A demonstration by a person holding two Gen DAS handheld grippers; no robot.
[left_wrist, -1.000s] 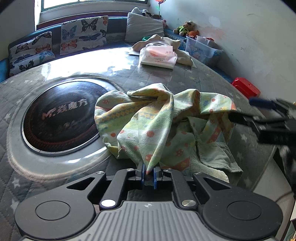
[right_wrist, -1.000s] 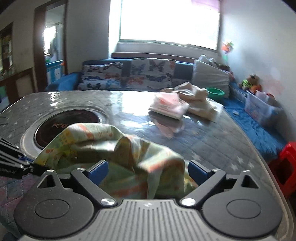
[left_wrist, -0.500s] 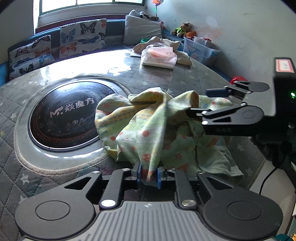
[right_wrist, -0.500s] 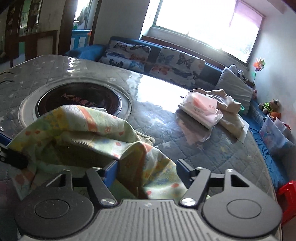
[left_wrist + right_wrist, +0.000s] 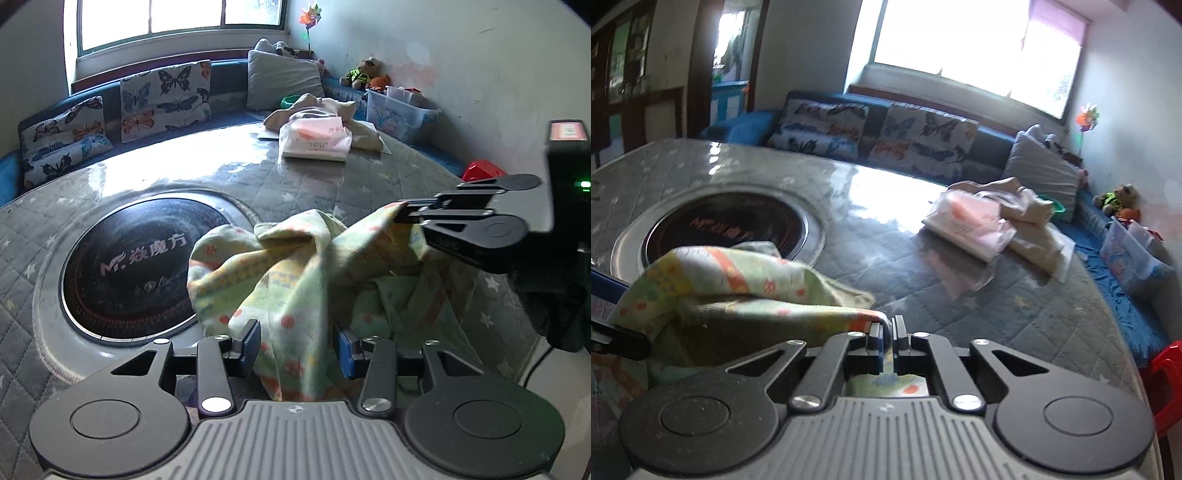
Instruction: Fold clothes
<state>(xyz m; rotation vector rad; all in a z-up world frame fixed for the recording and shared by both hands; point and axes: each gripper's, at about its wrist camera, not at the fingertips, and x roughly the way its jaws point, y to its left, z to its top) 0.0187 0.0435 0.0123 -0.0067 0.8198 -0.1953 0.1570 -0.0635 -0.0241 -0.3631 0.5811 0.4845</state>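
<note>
A crumpled green garment (image 5: 295, 273) with orange and yellow print lies on the quilted grey table (image 5: 303, 184). My left gripper (image 5: 297, 343) is open, its blue pads on either side of a hanging fold of the cloth. My right gripper (image 5: 886, 328) is shut on an edge of the garment (image 5: 738, 291) and holds it a little above the table. The right gripper also shows in the left wrist view (image 5: 410, 216), at the right, pinching the cloth's raised edge.
A round black inset (image 5: 136, 262) with white lettering sits in the table to the left. A bagged pink item (image 5: 317, 138) on beige clothes (image 5: 1027, 218) lies at the far side. A bench with butterfly cushions (image 5: 919, 136), a toy bin (image 5: 402, 110) and a red stool (image 5: 1167, 384) surround the table.
My left gripper has opened and let go of the fold it was pinching. My right gripper has closed on the garment's edge and lifted it.
</note>
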